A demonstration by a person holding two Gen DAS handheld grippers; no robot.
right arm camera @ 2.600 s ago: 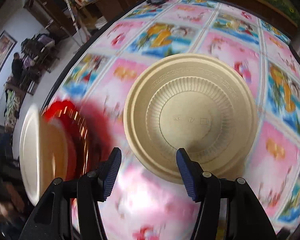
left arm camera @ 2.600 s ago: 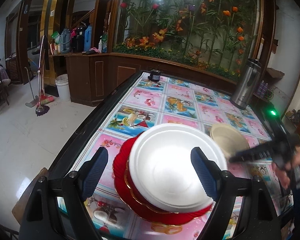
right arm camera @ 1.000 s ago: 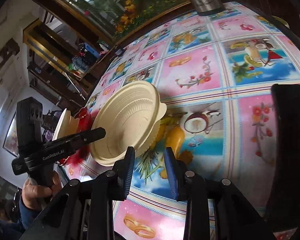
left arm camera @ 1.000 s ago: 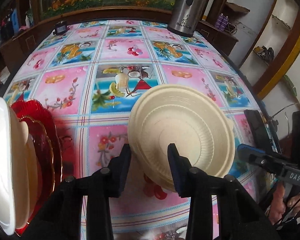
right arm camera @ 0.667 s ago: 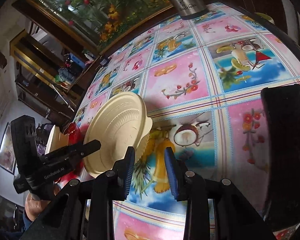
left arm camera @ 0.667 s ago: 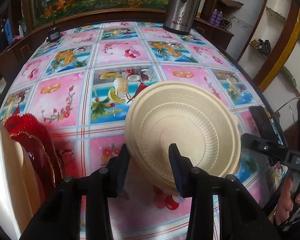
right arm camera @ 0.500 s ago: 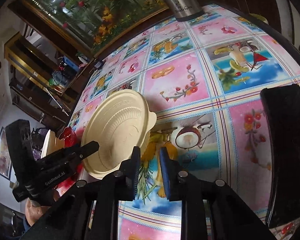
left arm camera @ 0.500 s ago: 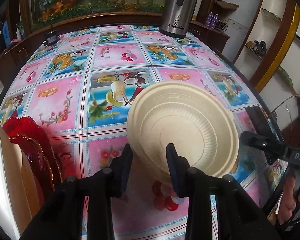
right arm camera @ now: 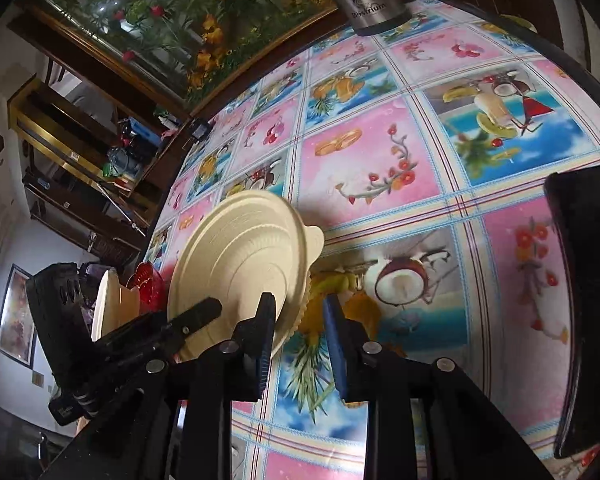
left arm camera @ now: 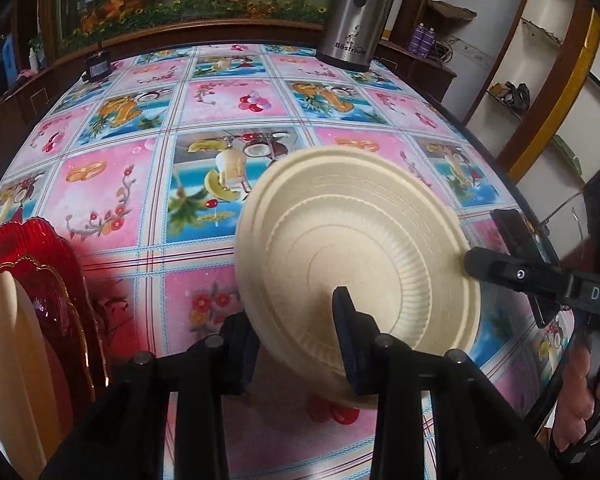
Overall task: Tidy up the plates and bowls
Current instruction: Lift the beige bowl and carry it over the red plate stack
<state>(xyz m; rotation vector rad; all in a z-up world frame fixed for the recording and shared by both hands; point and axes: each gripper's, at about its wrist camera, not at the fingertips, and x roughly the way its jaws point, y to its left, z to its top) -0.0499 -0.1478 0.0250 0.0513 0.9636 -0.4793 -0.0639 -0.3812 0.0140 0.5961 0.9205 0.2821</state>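
The round cream moulded-fibre bowl (left arm camera: 356, 256) hangs tilted above the fruit-print tablecloth (left arm camera: 112, 188), in the centre of the left wrist view. To do this well, I would keep it steady and carry it level toward the stack of red glass plates (left arm camera: 44, 264) at lower left. The left gripper (left arm camera: 296, 328) pinches its near rim, jaws narrowly parted around the wall. The right gripper (right arm camera: 298, 332) is closing on the bowl's opposite rim, its pads nearly meeting.
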